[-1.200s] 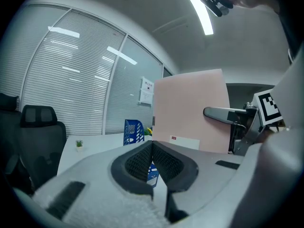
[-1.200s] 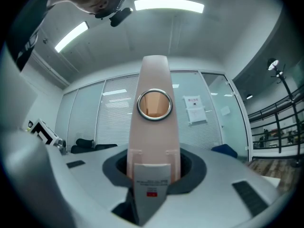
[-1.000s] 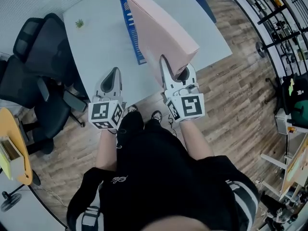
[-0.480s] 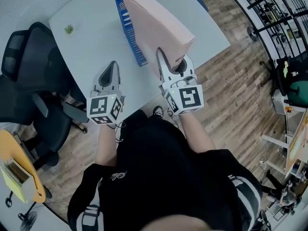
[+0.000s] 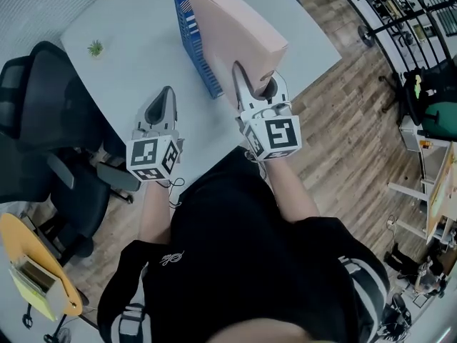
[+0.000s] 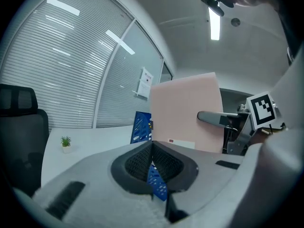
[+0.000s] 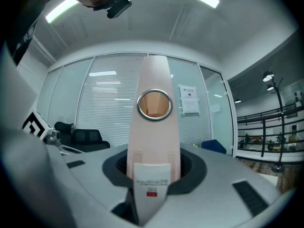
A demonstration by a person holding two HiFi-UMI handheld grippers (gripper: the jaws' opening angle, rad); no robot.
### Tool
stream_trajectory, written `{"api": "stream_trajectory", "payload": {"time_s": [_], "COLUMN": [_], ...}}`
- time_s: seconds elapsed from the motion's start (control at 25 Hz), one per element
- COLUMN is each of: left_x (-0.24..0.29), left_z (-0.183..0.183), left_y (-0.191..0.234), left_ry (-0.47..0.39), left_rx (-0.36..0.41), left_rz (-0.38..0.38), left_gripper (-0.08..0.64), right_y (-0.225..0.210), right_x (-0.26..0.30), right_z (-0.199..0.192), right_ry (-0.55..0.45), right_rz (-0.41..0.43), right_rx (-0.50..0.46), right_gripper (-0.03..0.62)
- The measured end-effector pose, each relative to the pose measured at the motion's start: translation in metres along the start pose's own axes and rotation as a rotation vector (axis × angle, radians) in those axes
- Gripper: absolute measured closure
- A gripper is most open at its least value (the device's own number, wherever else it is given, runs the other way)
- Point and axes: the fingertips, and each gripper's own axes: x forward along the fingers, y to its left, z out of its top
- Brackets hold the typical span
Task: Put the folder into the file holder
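My right gripper (image 5: 254, 84) is shut on the spine end of a pink box folder (image 5: 235, 31), which it holds upright and off the white table (image 5: 136, 70). In the right gripper view the folder's spine (image 7: 154, 141), with a metal ring hole and a white label, fills the space between the jaws. A blue slotted file holder (image 5: 194, 45) stands on the table just left of the folder, which hides its right side. My left gripper (image 5: 168, 93) is shut and empty near the table's front edge. In the left gripper view the folder (image 6: 187, 113) and the holder (image 6: 141, 127) lie ahead.
A small potted plant (image 5: 95, 48) sits at the table's far left. Black office chairs (image 5: 43, 120) stand left of the table, with a yellow round stand (image 5: 36, 277) behind them. Wooden floor and metal racks (image 5: 400, 6) lie to the right.
The head view has shifted a little across the table. The right gripper still holds the folder in about the same place beside the holder, and the left gripper has stayed put.
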Motion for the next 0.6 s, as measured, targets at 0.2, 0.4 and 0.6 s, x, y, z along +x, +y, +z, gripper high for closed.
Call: {"api": "stream_trajectory", "payload": {"time_s": [0.2,0.4,0.6], "left_x": [0.009,0.021,0.034], "left_z": [0.001,0.0,-0.004], "left_y": [0.009,0.02,0.029], "left_ry": [0.002,0.004,0.016], "left_rx": [-0.007,-0.024,-0.037], "left_rz": [-0.004,0.018,0.029], "left_gripper": [0.561,0.561,0.561], "right_y": [-0.001,-0.003,-0.004], "right_x": [0.016,0.037,0.056], "right_z": [-0.009,-0.016,-0.023], "right_ry": [0.021,0.033,0.039], "right_rz": [-0.013,0.007,0.019], "right_rx": [0.006,0.004,0.007], "right_gripper": [0.465,0.463,0.462]}}
